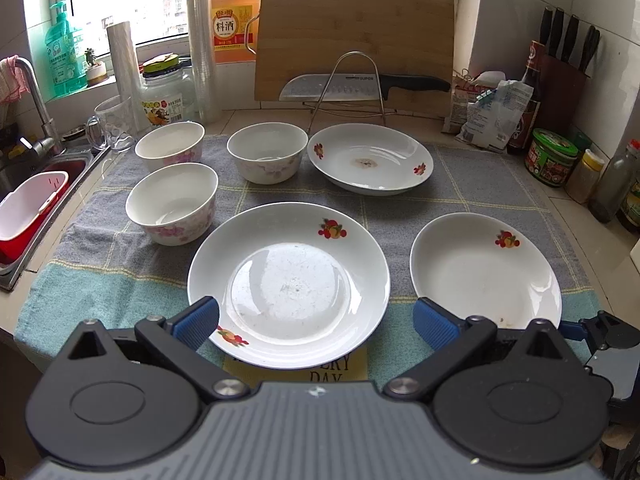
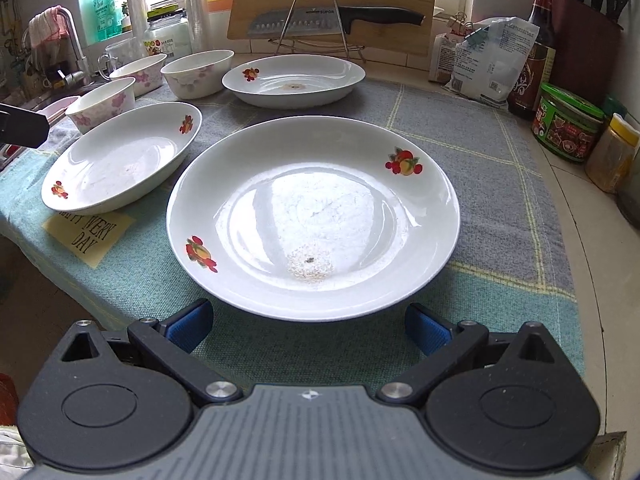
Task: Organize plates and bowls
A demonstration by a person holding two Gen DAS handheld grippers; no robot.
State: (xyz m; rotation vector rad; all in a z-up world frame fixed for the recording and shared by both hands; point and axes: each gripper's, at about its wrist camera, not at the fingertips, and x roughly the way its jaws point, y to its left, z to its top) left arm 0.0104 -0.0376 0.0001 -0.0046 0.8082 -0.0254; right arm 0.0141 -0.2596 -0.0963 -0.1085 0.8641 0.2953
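Note:
Three white plates with fruit prints and three white bowls with pink flowers sit on a grey-green cloth. In the left wrist view, the near plate (image 1: pixel 288 284) lies right in front of my left gripper (image 1: pixel 316 322), which is open, its blue pads either side of the rim. Another plate (image 1: pixel 484 270) lies to the right and a third (image 1: pixel 370 158) farther back. The bowls (image 1: pixel 172 202) (image 1: pixel 170 146) (image 1: pixel 267 158) stand upright at the left. In the right wrist view, my right gripper (image 2: pixel 309 326) is open just short of the big plate (image 2: pixel 312 216).
A cutting board (image 1: pixel 356 40) and a knife (image 1: pixel 360 86) on a wire rack stand at the back. The sink (image 1: pixel 24 184) with a red-and-white basin is at the left. Jars and bottles (image 1: pixel 554 156) and a knife block (image 1: pixel 568 64) line the right edge.

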